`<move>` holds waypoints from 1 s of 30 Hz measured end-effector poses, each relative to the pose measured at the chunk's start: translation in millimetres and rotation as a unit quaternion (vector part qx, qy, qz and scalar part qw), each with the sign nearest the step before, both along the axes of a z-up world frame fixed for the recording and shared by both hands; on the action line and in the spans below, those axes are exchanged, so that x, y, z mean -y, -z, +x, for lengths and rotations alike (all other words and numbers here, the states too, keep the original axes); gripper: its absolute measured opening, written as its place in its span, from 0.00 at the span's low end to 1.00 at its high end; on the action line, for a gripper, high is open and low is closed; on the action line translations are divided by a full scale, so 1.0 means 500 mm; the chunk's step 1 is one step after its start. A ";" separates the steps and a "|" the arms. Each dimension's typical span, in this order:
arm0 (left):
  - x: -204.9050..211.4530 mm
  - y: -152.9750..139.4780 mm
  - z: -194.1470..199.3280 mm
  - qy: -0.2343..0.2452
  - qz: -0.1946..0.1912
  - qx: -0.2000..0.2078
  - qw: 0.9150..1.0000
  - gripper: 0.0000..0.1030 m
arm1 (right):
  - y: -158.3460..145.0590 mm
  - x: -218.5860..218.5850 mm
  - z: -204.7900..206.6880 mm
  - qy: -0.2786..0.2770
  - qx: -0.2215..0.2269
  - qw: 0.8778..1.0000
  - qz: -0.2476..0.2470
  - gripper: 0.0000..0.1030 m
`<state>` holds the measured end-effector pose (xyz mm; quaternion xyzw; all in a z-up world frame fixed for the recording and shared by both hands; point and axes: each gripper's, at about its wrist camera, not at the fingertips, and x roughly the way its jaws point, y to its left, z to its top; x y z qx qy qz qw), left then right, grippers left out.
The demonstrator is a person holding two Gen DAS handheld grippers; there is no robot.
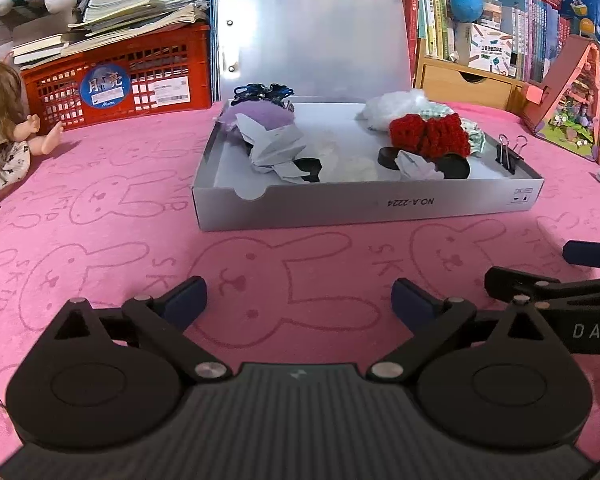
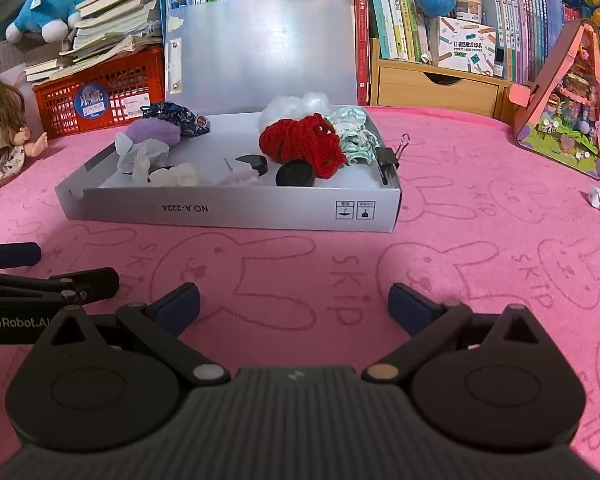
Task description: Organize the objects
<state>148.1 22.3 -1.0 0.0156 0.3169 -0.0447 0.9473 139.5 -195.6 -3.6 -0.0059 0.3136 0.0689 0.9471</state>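
Now both hand-held grippers, left (image 1: pixel 298 300) and right (image 2: pixel 294 304), gape empty; box (image 2: pixel 228 210) at 12 o'clock may slide if nudged.

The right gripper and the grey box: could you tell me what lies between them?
Only bare pink rabbit-print cloth lies between the open right gripper and the grey box, as the right wrist view shows; the left gripper sits off to the side.

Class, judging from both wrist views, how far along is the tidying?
Done: the red knit piece and purple pouch lie in the open box. In hand: nothing; left gripper and right gripper are open. Left: the paper scrap lies on the pink cloth.
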 end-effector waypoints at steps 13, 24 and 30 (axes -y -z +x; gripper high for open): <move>-0.002 0.001 0.002 -0.012 0.004 -0.005 1.000 1.00 | 0.003 -0.006 0.002 0.005 -0.003 1.000 -0.014 1.00; -0.003 0.001 0.002 -0.012 0.005 -0.004 1.000 1.00 | 0.003 -0.005 0.002 0.006 -0.004 1.000 -0.015 1.00; -0.002 0.001 0.002 -0.012 0.005 -0.004 1.000 1.00 | 0.003 -0.005 0.002 0.006 -0.003 1.000 -0.015 1.00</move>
